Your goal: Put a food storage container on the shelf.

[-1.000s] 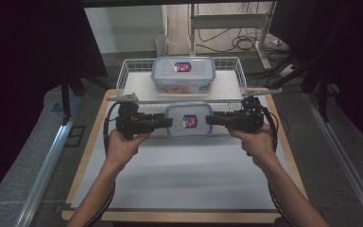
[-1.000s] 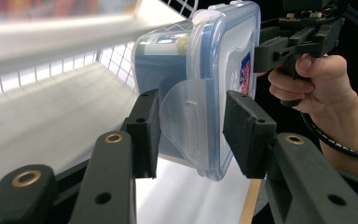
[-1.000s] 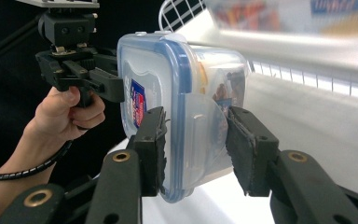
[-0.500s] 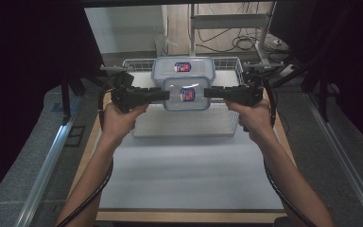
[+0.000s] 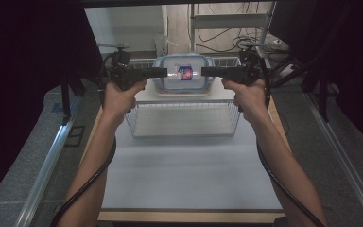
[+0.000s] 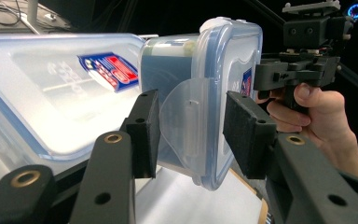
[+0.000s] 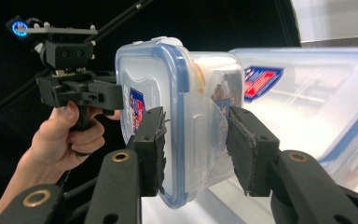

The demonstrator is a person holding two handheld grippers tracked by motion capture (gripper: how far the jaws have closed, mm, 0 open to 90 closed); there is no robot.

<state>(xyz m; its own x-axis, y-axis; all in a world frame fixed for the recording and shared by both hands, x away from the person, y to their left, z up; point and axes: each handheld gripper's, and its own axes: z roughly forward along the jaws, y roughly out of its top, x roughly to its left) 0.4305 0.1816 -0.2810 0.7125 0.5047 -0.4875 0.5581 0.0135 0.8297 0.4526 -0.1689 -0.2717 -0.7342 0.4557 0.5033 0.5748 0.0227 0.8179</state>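
A clear plastic container (image 5: 182,74) with a blue-rimmed lid and a red-and-blue label hangs in the air over the far part of a white wire basket (image 5: 185,128). My left gripper (image 5: 163,72) is shut on its left end and my right gripper (image 5: 204,72) on its right end. In the left gripper view the pads clamp the container's end (image 6: 214,93) across its latch flap, and the other hand shows behind. The right gripper view shows the same grip on the opposite end (image 7: 168,93). A second, similar container (image 6: 51,93) lies close beneath and behind the held one.
The wire basket stands at the far end of a white mat (image 5: 189,175) on a wooden board. Dark frames and curtains flank both sides, with metal rails (image 5: 42,175) along the floor. Cables and a shelf stand beyond the basket.
Both grippers have lifted the container off the mat and carried it up and away from the person, to above the basket where the second container lies.
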